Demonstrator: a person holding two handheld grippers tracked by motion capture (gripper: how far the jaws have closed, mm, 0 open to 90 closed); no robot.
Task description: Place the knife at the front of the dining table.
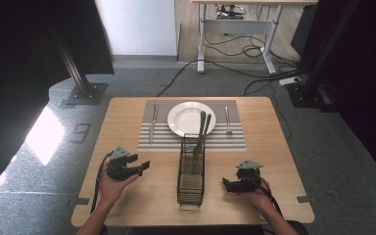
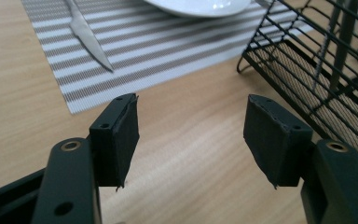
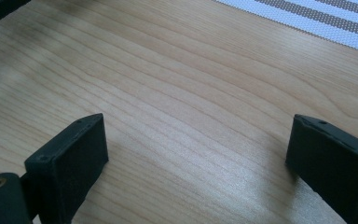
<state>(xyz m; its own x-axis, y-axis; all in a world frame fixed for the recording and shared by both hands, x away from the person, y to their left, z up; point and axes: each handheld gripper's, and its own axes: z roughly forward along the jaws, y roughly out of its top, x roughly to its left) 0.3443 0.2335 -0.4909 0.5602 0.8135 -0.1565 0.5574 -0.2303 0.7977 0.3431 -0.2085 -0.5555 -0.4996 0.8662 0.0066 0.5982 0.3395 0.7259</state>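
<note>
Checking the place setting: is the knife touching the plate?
Apart. The high view shows the knife lying left of the plate, with striped placemat between them.

Bare worktop (image 1: 127, 196) lies on both sides of a tall black wire basket (image 1: 191, 171) standing mid-worktop; behind it, the striped placemat (image 1: 235, 139) carries a plate (image 1: 186, 117), knife (image 1: 152, 125) and fork (image 1: 227, 120).

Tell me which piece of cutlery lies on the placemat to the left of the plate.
The knife. It lies flat left of the plate; the fork lies to the right, and two utensils stand in the wire basket.
</note>
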